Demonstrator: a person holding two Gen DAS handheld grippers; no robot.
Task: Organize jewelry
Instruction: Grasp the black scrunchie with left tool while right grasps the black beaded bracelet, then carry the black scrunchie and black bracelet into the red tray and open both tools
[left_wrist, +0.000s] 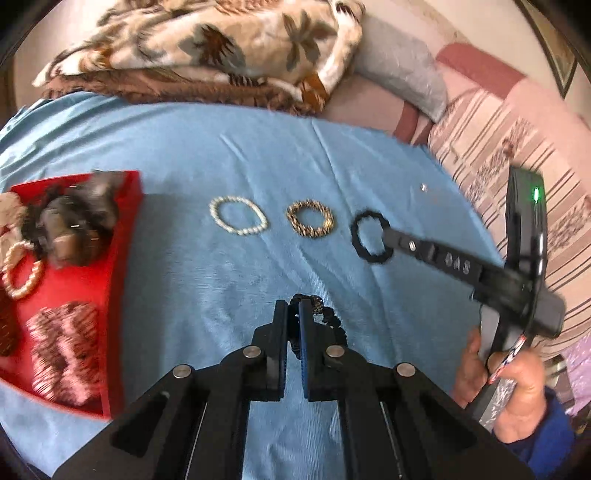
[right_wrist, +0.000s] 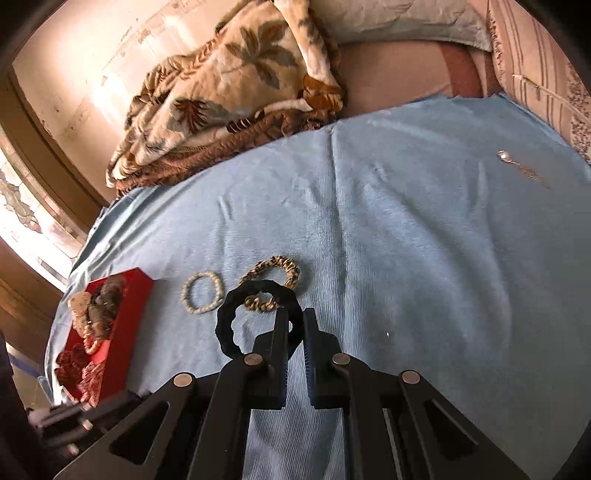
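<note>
We worked over a light blue cloth (left_wrist: 229, 155) spread on the bed. The left tool (left_wrist: 292, 317) had its two fingers nearly together, clamped on a dark beaded elastic bracelet (left_wrist: 327, 314), which trailed off the right side of the tips. The right tool (right_wrist: 295, 325) was likewise closed, pinching one edge of a black ruffled fabric ring (right_wrist: 236, 317); most of that ring hung free to the left of the fingertips.

We judged that each item was gripped at its rim so the loop stayed open and clear of the cloth for carrying. A white pearl-bead bracelet (left_wrist: 238, 220) and a gold-and-brown woven bracelet (left_wrist: 310, 218) lay side by side on the cloth, apart from both tools, apparently laid out in a row for sorting. The red rectangular tray (left_wrist: 125, 229) at the left already held several bracelets and dark pieces, so we took it as the store.
</note>
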